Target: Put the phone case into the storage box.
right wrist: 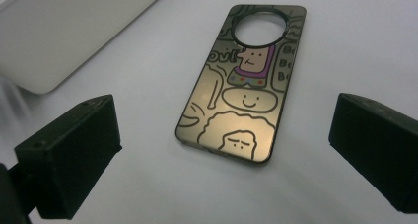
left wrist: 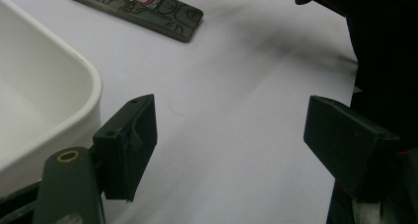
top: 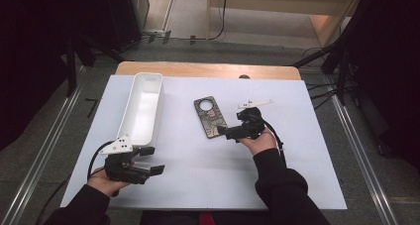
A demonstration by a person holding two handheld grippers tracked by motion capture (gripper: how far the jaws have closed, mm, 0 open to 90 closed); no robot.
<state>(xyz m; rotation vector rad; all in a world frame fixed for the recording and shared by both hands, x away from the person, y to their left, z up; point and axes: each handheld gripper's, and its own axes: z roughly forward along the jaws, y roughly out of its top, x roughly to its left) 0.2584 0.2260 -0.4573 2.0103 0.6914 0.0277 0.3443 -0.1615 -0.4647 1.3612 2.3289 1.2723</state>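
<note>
A flat phone case (top: 210, 117) printed with cartoon faces, with a round camera hole at its far end, lies face-down on the white sheet near the table's middle. My right gripper (top: 230, 125) sits just at its near right end, open, with nothing held. In the right gripper view the case (right wrist: 241, 86) lies on the sheet ahead of the wide-apart jaws of that gripper (right wrist: 226, 118). My left gripper (top: 153, 159) rests at the front left, open and empty, beside the near end of a long white bin (top: 142, 106). Its own view shows the gripper (left wrist: 231, 125) over bare sheet.
The white bin (left wrist: 39, 100) (right wrist: 64, 31) runs front to back along the left side and looks hollow. The white sheet (top: 198, 170) covers a wooden table (top: 208, 69). A dark sleeve (left wrist: 384, 46) stands to the right of the left gripper. The phone case (left wrist: 148, 9) lies beyond.
</note>
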